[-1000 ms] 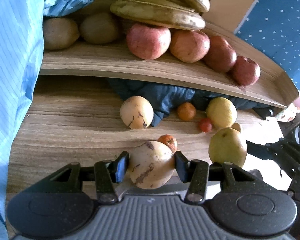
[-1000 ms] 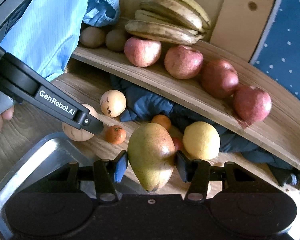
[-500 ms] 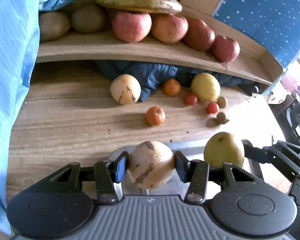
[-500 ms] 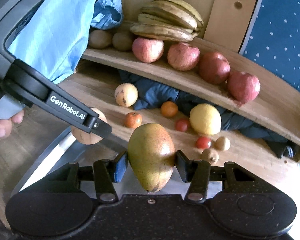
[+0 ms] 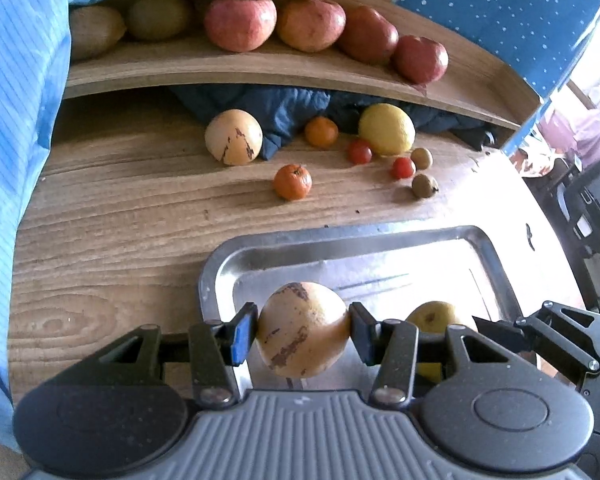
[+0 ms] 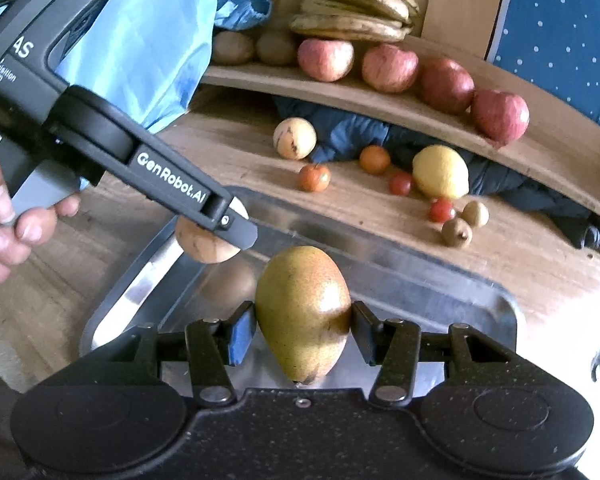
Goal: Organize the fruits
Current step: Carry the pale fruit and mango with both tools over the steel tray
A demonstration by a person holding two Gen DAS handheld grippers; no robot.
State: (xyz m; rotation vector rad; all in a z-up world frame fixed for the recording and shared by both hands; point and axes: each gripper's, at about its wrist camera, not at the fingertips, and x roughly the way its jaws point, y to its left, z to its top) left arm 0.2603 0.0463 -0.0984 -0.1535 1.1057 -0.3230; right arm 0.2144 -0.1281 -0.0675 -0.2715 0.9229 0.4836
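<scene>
Tray (image 5: 220,264) rim below, gripped pear (image 6: 302,312), melon (image 5: 302,330)

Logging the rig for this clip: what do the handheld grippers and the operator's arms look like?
Left gripper: black linkage fingers, blue pad, ribbed grey body; from outside, black with white "GenRobot.AI" lettering. Right gripper: same linkage, speckled black body. Bare left hand, light-blue sleeve.

A dark blue cloth (image 5: 284,116) lies bunched under the wooden shelf (image 5: 260,68), on the wooden tabletop (image 5: 120,220).
</scene>
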